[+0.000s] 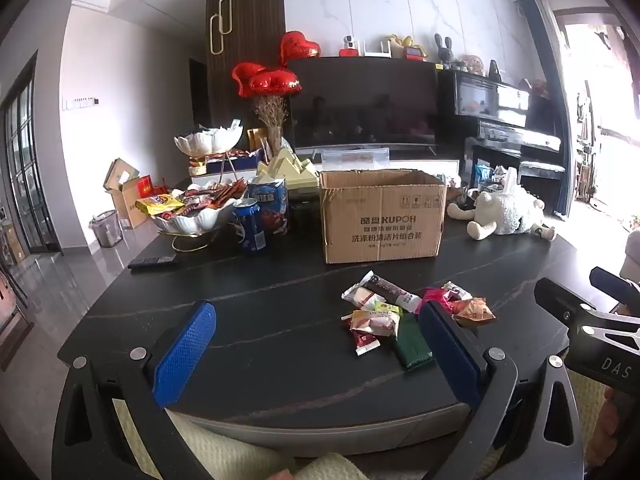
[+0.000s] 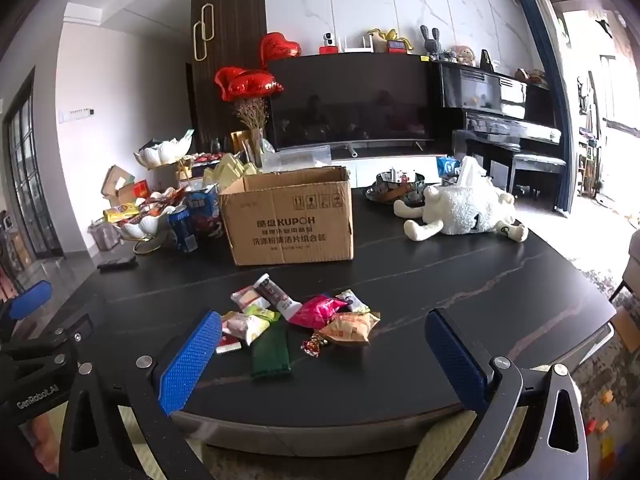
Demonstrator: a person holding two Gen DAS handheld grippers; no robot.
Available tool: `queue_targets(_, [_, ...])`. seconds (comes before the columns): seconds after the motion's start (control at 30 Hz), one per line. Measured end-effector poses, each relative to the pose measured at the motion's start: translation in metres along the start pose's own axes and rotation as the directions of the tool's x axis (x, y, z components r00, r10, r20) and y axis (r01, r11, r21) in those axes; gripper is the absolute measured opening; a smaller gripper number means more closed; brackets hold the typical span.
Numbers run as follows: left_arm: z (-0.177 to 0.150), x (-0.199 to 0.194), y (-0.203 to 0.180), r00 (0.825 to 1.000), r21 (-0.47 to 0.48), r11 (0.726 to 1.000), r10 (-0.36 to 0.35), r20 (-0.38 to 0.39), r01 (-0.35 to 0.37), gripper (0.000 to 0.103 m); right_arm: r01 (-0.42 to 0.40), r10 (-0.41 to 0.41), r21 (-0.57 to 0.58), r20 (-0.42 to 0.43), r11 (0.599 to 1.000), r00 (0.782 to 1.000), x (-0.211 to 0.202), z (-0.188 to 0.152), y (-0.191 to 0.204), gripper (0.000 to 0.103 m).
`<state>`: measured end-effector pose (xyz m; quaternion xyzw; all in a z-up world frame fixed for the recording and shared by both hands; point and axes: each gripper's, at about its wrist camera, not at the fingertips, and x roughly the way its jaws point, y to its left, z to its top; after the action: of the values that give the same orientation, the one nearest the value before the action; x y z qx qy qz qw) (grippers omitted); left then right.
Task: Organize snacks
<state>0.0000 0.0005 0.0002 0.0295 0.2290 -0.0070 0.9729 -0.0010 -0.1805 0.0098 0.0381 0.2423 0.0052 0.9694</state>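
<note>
My left gripper (image 1: 316,356) was spread wide, empty | my right gripper (image 2: 332,360) likewise | heap of colourful foil snack packets (image 2: 304,320) lay on black marbled table (image 2: 460,292), before open brown cardboard box (image 2: 290,220).

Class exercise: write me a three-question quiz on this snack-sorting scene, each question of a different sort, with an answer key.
1. True or false: the left gripper is shut on a snack packet.
2. Multiple choice: the loose snack pile lies A) inside the cardboard box, B) on the black table in front of the box, C) beside the white plush sheep.
3. Fill in: the blue soda can stands beside the white ____ heaped with snacks.

Key: 1 false, both it and the right gripper are open and empty; 2 B; 3 bowl.
</note>
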Motion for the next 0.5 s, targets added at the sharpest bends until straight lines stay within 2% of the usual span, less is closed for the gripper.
queue_targets(0.1, [0.0007,0.0015,-0.0033,1.000,0.021,1.000,0.017,-0.001,-0.017,0.103,-0.001,0.001,0.007,-0.006,1.000,1.000,-0.0003,-0.0004,0.0000,0.102])
queue_targets(0.27, [0.0057,-0.0040,-0.0031,1.000,0.009,1.000,-0.014,0.000,0.014,0.103,0.001,-0.001,0.006,-0.003,1.000,1.000,-0.0002,-0.0005,-0.0002,0.102])
queue_targets(0.5, [0.0021,-0.0062,0.0010,1.000,-0.011,1.000,-0.021,0.022,0.021,0.103,-0.002,0.002,0.004,0.002,1.000,1.000,-0.0016,-0.0009,0.0007,0.102])
